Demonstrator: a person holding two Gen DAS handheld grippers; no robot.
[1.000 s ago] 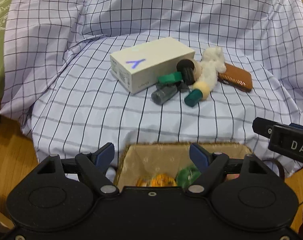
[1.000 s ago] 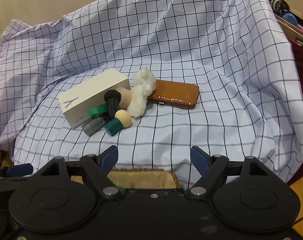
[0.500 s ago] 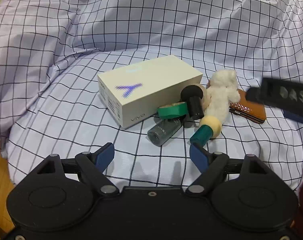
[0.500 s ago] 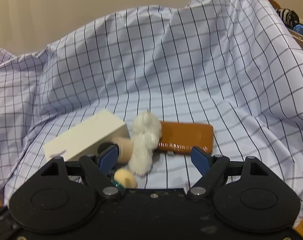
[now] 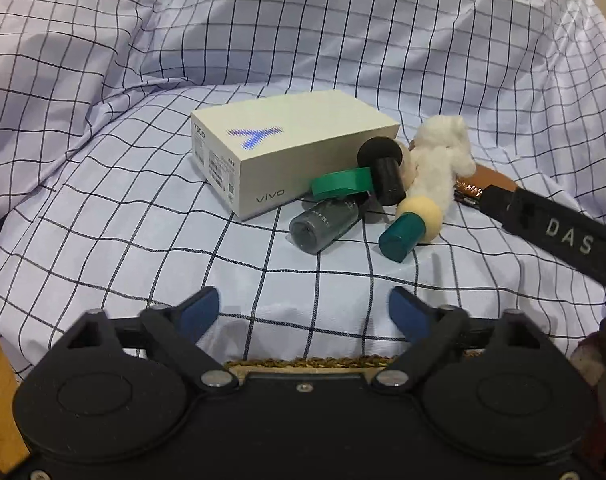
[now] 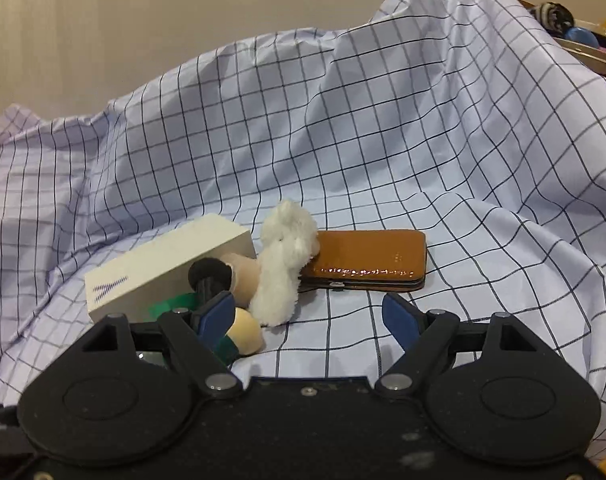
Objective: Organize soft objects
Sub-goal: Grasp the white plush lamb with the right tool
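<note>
Both claws stand wide and hold nothing. The left gripper (image 5: 303, 306) hangs above the checked cloth (image 5: 103, 216), in front of the pile. The right gripper (image 6: 308, 314) is low and close to the white plush toy (image 6: 283, 270); its left finger (image 6: 215, 314) is in front of the sponge applicator (image 6: 245, 330) — I cannot tell if it touches. The plush toy lies between the white box (image 5: 287, 152) and the brown case (image 6: 367, 258), leaning on both. A grey bottle (image 5: 323, 226) and green tape roll (image 5: 341, 184) lie beside the box. Only a woven basket rim (image 5: 303, 361) shows — its contents are hidden
</note>
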